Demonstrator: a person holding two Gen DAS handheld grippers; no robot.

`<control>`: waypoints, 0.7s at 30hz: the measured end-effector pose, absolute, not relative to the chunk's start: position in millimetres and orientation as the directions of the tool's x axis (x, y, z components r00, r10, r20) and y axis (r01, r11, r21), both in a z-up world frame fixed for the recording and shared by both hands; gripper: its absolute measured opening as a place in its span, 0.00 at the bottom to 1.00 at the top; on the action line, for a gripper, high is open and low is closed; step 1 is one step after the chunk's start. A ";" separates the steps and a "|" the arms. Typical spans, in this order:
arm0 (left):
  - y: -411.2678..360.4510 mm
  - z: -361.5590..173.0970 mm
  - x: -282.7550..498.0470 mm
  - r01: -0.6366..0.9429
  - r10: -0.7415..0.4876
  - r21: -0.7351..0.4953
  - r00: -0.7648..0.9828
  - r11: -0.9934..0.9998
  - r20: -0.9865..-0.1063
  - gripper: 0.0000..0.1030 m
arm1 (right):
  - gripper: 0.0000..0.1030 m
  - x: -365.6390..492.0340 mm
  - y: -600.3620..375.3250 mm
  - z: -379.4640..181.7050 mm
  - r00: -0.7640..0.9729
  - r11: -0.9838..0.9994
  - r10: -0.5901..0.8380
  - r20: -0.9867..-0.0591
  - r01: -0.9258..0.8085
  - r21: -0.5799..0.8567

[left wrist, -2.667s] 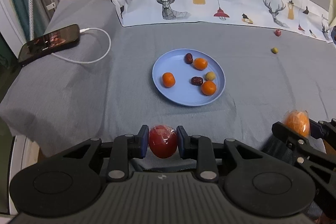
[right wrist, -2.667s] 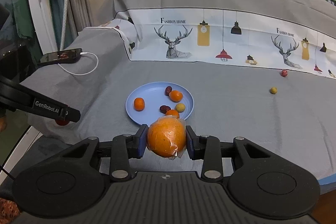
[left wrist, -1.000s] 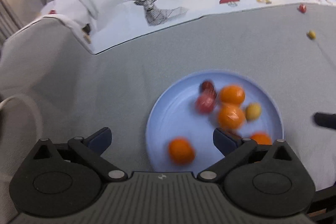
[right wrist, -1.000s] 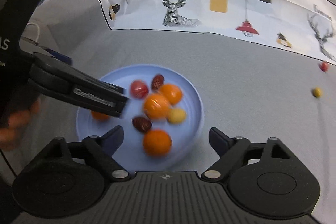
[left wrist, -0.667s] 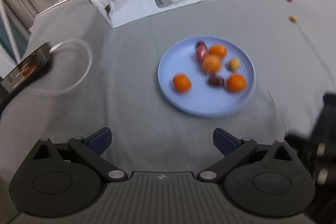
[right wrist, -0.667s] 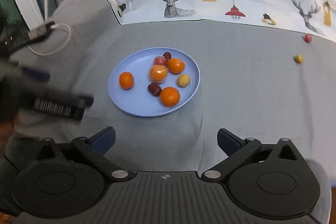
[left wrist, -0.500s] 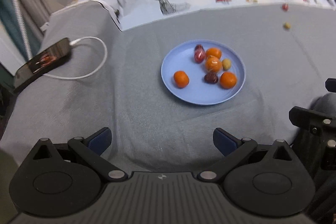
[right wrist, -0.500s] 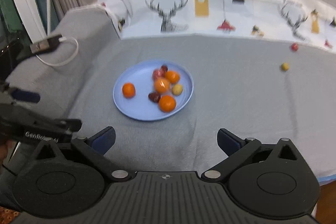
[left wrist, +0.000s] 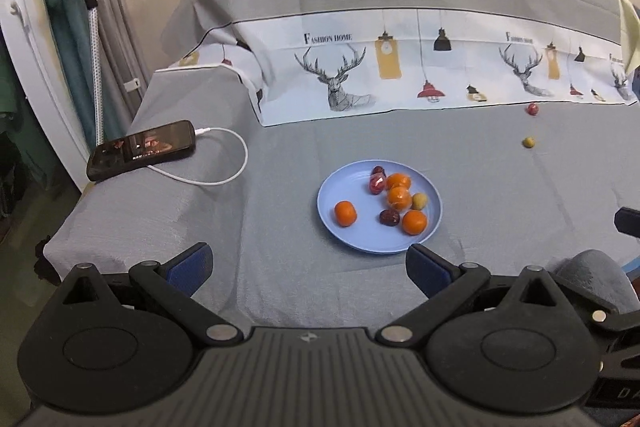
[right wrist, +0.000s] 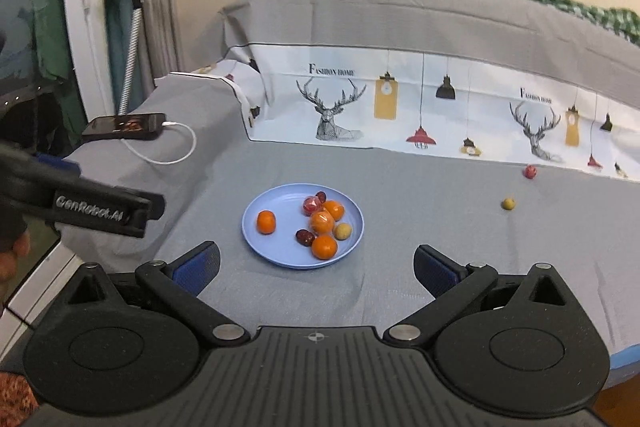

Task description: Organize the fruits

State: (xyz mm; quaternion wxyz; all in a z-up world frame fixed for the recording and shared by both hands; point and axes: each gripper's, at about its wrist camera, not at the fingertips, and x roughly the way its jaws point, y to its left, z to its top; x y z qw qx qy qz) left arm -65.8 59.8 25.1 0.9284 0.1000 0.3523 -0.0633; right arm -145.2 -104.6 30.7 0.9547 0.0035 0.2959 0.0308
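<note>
I am holding the left tool (left wrist: 308, 263) and the right tool (right wrist: 316, 265) spread wide with nothing between the pads, both hanging back from the blue plate (left wrist: 334, 189), so the whole surface is lying in view for choosing a next pick. The right tool's jaws have just been opening, with nothing between them. Oranges and small dark fruits are sitting together on the plate, gathered there as the sorting place. A red fruit (left wrist: 532, 109) and a yellow fruit (left wrist: 528, 142) are lying well apart on the grey sheet (left wrist: 500, 207). A phone (left wrist: 142, 149) is charging near the sheet's left edge; curtains are hanging behind.
</note>
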 end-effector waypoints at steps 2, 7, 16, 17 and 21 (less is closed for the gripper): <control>58.8 28.0 -70.2 0.193 -0.053 0.142 0.749 0.971 -0.660 1.00 | 0.99 -151.8 -104.2 35.8 0.838 0.998 0.050 -0.543 -0.054 0.008; 58.4 38.2 -72.4 0.183 -0.050 0.145 0.771 0.972 -0.635 1.00 | 0.99 -160.8 -110.5 42.6 0.855 1.000 0.022 -0.518 -0.019 0.010; 50.7 41.7 -67.4 0.184 -0.039 0.165 0.773 0.969 -0.634 1.00 | 0.99 -167.7 -120.9 43.9 0.869 0.999 0.000 -0.495 0.020 0.035; 49.9 41.8 -66.5 0.185 -0.039 0.166 0.772 0.969 -0.634 1.00 | 0.99 -167.2 -122.6 43.6 0.869 0.999 0.000 -0.494 0.023 0.040; 47.0 40.0 -63.9 0.186 -0.032 0.175 0.770 0.967 -0.637 1.00 | 0.99 -164.5 -127.7 40.6 0.867 0.998 0.005 -0.499 0.030 0.062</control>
